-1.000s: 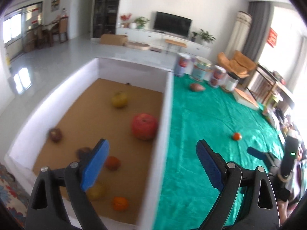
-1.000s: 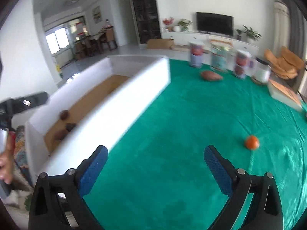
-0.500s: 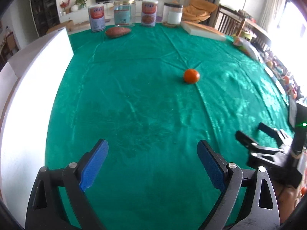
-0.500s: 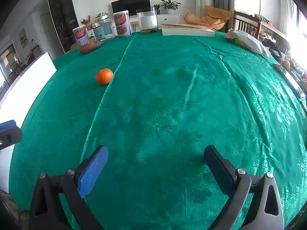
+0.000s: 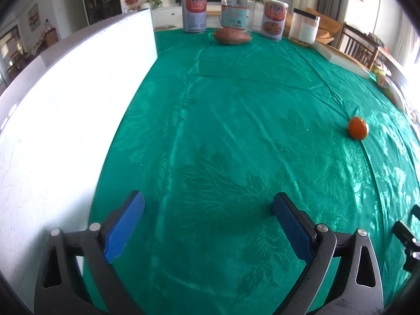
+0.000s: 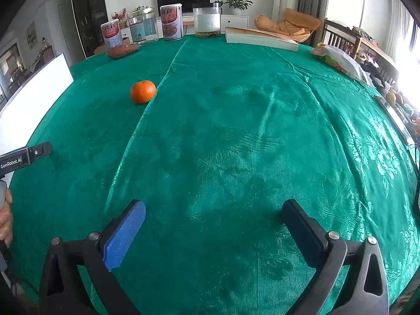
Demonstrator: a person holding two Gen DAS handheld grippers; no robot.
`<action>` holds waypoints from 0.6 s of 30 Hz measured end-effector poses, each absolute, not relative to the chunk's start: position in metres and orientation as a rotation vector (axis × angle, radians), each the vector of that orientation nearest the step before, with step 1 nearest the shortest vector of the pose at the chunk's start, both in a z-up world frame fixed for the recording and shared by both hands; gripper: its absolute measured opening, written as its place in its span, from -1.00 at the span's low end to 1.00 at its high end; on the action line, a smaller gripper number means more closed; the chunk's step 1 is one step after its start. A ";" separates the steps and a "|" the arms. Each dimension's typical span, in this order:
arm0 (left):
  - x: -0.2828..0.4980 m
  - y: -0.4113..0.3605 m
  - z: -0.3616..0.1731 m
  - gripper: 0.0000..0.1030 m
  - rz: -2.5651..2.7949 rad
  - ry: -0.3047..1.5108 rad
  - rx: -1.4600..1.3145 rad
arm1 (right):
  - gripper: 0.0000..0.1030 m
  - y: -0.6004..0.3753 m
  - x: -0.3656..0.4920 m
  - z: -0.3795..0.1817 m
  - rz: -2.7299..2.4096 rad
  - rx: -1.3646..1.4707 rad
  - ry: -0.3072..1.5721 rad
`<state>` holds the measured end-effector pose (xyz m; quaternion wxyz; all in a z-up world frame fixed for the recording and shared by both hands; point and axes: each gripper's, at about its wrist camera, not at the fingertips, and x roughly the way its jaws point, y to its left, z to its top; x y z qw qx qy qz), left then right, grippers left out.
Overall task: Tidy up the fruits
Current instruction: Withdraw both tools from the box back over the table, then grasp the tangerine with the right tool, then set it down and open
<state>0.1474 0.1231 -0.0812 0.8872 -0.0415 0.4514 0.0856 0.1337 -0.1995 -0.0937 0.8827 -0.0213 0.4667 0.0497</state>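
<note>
Box (image 5: 78,84) wall stands at left, left gripper (image 5: 207,223) beside it with jaws opening and nothing between them. Tangerine (image 6: 142,91) rests alone on the green cloth (image 6: 236,144), well ahead of the right gripper (image 6: 214,229), whose jaws stand apart and empty. Judged light, round, soft-skinned and prone to roll; best pinched gently across its widest middle.

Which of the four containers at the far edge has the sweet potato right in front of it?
The clear jar, second from the left in the left view. The sweet potato lies at its base; the two printed cans flank it.
</note>
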 end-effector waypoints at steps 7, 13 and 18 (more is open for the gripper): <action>0.152 0.123 -0.082 0.98 0.170 0.936 -0.088 | 0.91 -0.145 0.197 -0.064 0.295 0.026 0.915; 0.152 0.123 -0.082 0.98 0.169 0.936 -0.089 | 0.41 -0.096 0.249 -0.081 0.297 -0.068 0.963; 0.153 0.123 -0.082 0.99 0.169 0.937 -0.088 | -0.37 -0.109 0.246 -0.083 0.262 -0.031 0.939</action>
